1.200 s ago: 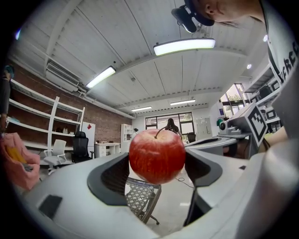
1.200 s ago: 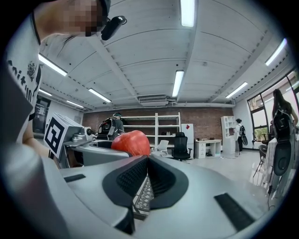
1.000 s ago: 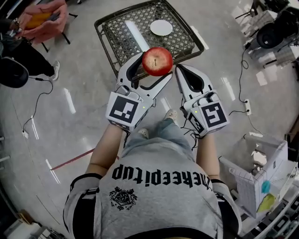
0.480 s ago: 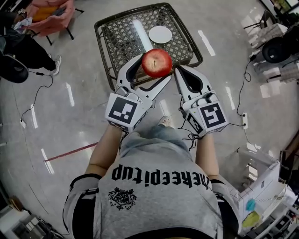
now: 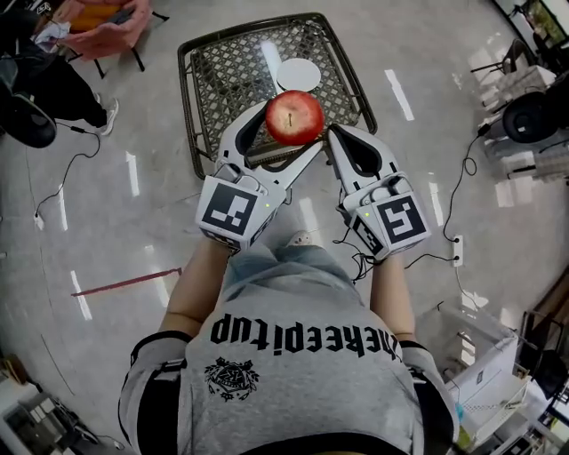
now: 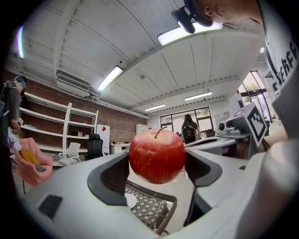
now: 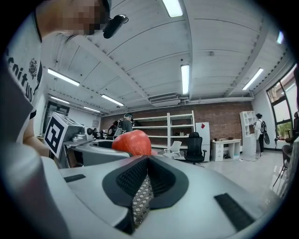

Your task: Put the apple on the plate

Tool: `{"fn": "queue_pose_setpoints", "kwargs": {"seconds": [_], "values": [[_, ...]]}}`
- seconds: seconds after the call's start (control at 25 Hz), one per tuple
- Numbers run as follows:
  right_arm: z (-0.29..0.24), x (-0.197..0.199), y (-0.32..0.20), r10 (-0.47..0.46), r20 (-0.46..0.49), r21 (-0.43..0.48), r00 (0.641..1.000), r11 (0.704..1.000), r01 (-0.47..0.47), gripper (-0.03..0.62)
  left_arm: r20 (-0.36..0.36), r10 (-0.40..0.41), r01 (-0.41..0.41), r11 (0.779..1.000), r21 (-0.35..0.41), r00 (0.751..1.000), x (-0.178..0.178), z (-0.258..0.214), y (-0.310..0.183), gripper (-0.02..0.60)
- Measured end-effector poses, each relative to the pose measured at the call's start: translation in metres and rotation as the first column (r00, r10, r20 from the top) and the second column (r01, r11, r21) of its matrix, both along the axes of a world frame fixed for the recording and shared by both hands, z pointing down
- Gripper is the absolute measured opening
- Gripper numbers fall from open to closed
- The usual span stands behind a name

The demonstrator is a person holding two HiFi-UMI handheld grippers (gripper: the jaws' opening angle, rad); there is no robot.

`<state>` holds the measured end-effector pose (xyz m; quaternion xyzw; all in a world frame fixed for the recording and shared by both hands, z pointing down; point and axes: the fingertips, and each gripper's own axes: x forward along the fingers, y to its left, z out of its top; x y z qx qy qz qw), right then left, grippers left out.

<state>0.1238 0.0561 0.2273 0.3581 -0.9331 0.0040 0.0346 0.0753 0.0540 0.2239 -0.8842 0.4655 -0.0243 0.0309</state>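
Observation:
A red apple (image 5: 293,116) (image 6: 157,156) is held in the air between the jaws of my left gripper (image 5: 284,133), which is shut on it. Ahead and far below stands a dark mesh table (image 5: 236,71) with a small white plate (image 5: 299,75) (image 6: 131,200) on it. My right gripper (image 5: 336,135) (image 7: 142,170) hangs just right of the apple (image 7: 132,142), jaws shut with nothing between them. Both grippers are at chest height, short of the table.
A seated person in pink (image 5: 98,22) is at the far left, with cables (image 5: 62,200) on the shiny floor. Boxes and equipment (image 5: 493,373) crowd the right side. A red tape line (image 5: 124,283) marks the floor at left.
The table and plate have drawn a little closer and shifted left in the head view. Both grippers and the apple kept the same pose.

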Motion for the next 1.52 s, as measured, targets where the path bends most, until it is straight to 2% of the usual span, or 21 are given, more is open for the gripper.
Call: {"fn": "queue_pose_setpoints", "kwargs": {"seconds": [0.24,0.52,0.96,1.04,1.28,1.52], "values": [[-0.006,-0.005,-0.008,-0.008,0.022,0.0,1.0,1.0,0.008,0.028,0.026,0.006,-0.006,1.0,-0.007,1.0,-0.001,-0.001,-0.007,0.41],[-0.004,-0.022,-0.032,0.031,0.03,-0.025,0.999,0.999,-0.03,0.028,0.023,0.028,-0.028,0.999,-0.015,0.999,-0.019,-0.003,-0.031,0.41],[0.0,-0.05,-0.067,0.103,0.028,-0.039,0.994,0.994,-0.102,0.026,0.034,0.1,-0.099,0.995,-0.033,0.994,-0.046,0.001,-0.069,0.41],[0.002,-0.058,-0.075,0.117,0.028,-0.045,0.993,0.992,-0.115,0.026,0.031,0.112,-0.111,0.992,-0.053,0.993,-0.054,0.004,-0.077,0.41],[0.008,-0.081,-0.099,0.16,0.023,-0.061,0.987,0.986,-0.158,0.026,0.034,0.162,-0.161,0.986,-0.049,0.986,-0.074,0.01,-0.104,0.41],[0.014,-0.088,-0.117,0.21,0.016,-0.07,0.978,0.975,-0.209,0.026,0.025,0.209,-0.208,0.977,-0.057,0.977,-0.082,0.016,-0.126,0.41]]}}
